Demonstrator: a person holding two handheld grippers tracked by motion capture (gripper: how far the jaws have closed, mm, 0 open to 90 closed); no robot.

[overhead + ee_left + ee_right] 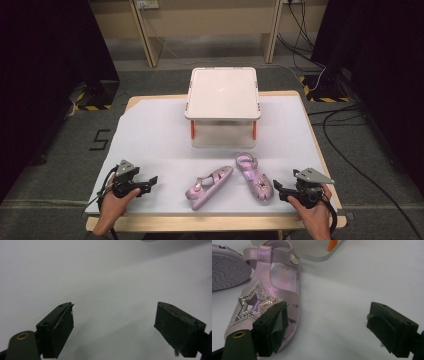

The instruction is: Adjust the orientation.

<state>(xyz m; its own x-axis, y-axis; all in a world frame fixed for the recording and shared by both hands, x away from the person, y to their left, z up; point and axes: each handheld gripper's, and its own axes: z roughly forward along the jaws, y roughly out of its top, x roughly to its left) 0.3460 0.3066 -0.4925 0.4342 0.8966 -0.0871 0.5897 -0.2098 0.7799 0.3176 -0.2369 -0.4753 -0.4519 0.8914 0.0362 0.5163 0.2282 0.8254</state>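
Two small pink sandals lie near the table's front edge. The left sandal lies on its side with its sole partly showing. The right sandal stands upright, with a glittery star on its top. My right gripper rests open just right of that sandal's toe, nothing between its jaws. My left gripper sits open at the front left, well apart from the sandals, over bare white surface.
A white two-tier stand with orange legs stands at the middle back of the white table cover. Its lower shelf edge and an orange leg show in the right gripper view. Cables run across the floor at right.
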